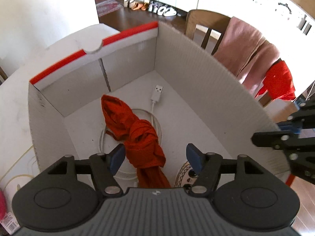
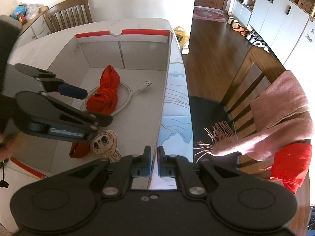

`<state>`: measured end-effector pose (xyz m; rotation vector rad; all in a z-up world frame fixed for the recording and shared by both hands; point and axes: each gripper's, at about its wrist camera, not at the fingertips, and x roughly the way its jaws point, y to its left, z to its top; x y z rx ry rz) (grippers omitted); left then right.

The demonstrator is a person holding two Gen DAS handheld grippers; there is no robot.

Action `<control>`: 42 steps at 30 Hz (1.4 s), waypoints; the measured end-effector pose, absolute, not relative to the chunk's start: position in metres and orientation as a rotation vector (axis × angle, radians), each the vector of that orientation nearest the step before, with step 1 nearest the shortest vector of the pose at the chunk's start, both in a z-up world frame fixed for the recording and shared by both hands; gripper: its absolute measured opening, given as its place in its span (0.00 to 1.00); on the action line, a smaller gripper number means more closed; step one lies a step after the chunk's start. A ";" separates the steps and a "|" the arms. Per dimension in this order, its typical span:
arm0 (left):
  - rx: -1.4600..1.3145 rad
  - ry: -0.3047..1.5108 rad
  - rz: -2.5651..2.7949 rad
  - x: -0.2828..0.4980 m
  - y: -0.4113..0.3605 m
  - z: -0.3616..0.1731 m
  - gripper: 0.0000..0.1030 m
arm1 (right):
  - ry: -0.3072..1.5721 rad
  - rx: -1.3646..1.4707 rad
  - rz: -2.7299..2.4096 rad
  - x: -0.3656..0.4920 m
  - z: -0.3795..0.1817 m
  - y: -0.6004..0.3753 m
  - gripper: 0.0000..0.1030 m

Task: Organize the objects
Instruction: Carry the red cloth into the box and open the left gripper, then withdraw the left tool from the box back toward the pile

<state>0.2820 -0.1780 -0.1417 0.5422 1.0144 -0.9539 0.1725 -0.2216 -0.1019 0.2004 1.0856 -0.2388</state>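
Orange-red knotted cloth (image 1: 137,135) lies twisted on the floor of the open white cardboard box (image 1: 196,63), across a coiled white USB cable (image 1: 155,98). Above it, the left hand-held gripper (image 1: 155,157) hangs released, its blue pads apart with nothing pressed between them. Only the right wrist view shows the right hand-held gripper (image 2: 154,161) clenched on the box's side wall, plus a small cartoon-faced doll (image 2: 105,141) near the cloth.

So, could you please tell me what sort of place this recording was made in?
Most likely a home dining area: wooden dining chairs draped with a pink scarf, shoes lined up along white cabinets, and a white table holding the cardboard box.
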 end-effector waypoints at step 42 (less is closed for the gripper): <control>0.252 0.849 -0.737 0.270 0.084 -0.042 0.80 | 1.109 0.128 -0.254 0.180 -0.103 -0.215 0.04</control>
